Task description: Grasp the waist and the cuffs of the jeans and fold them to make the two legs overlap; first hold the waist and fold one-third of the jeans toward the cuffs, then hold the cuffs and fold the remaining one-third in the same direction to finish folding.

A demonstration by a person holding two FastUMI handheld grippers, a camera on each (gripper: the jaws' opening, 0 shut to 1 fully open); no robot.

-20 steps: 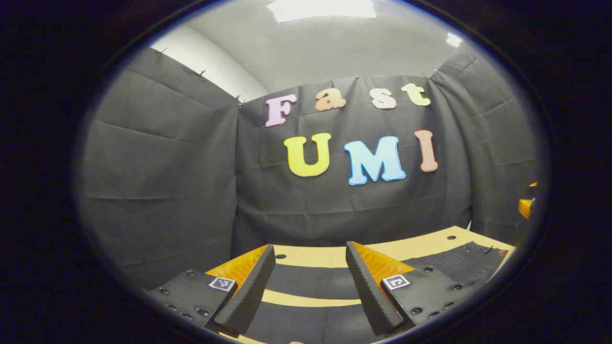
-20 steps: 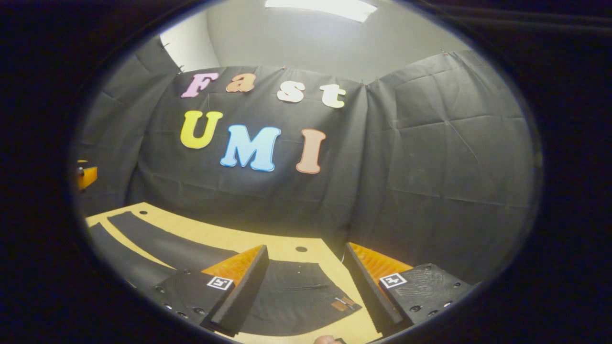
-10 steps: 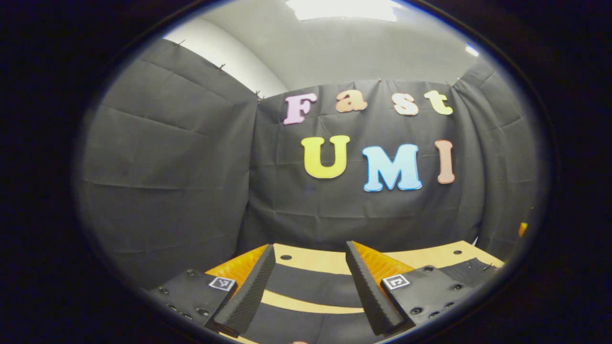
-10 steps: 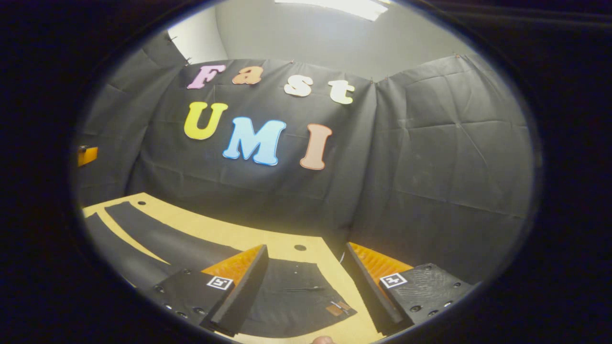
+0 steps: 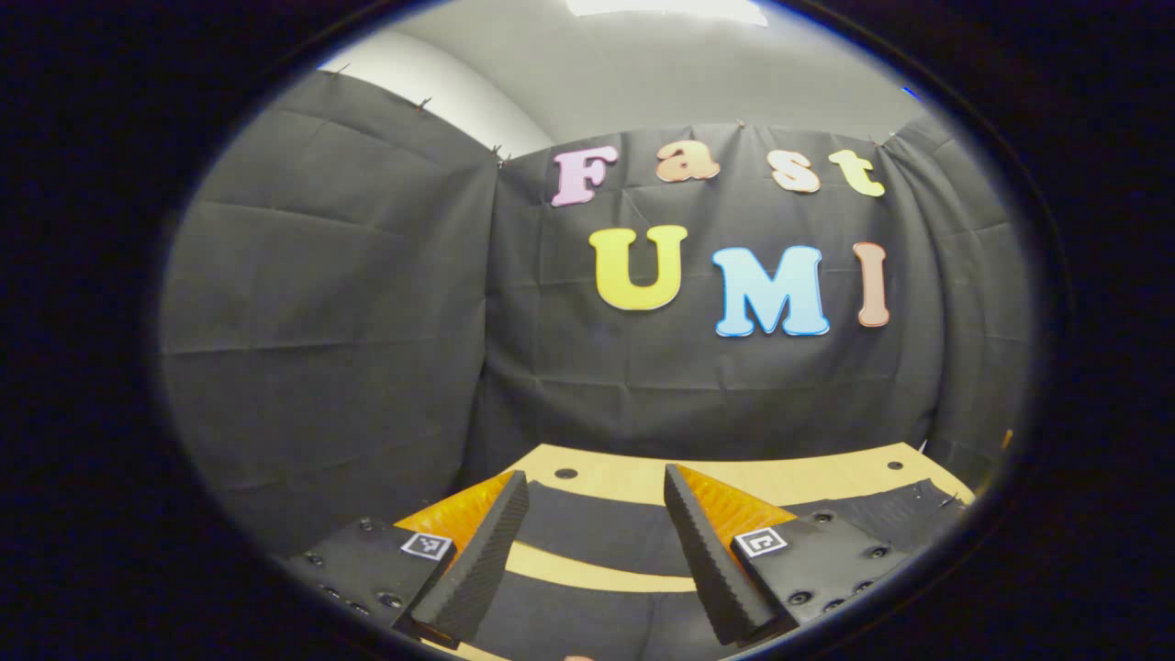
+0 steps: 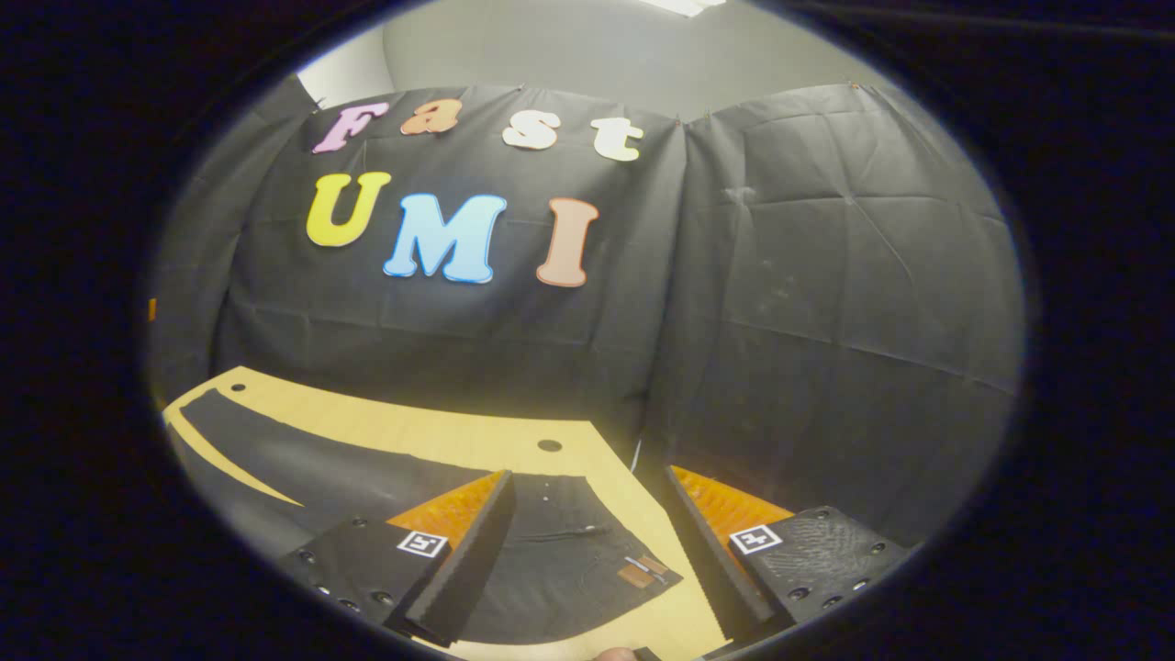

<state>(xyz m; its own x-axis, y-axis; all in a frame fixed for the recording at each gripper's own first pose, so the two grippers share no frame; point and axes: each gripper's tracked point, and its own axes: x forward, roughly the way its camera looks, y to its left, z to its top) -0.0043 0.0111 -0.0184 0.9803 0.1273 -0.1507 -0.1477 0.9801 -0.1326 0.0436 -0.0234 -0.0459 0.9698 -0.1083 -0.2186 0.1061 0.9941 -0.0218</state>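
Your jeans (image 6: 386, 477) lay flat on the table (image 6: 441, 431), legs apart, waist toward your right. Both hand-held grippers, left (image 5: 592, 569) and right (image 6: 587, 569), hung spread wide above them, gripping nothing.

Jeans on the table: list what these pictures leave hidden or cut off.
- Left gripper view: the jeans run under the open left tongs; the cuff ends are cut off at the bottom edge.
- Right gripper view: the right tongs cover part of the waist; the legs leave the left edge.
- Waist patch: too small to read.
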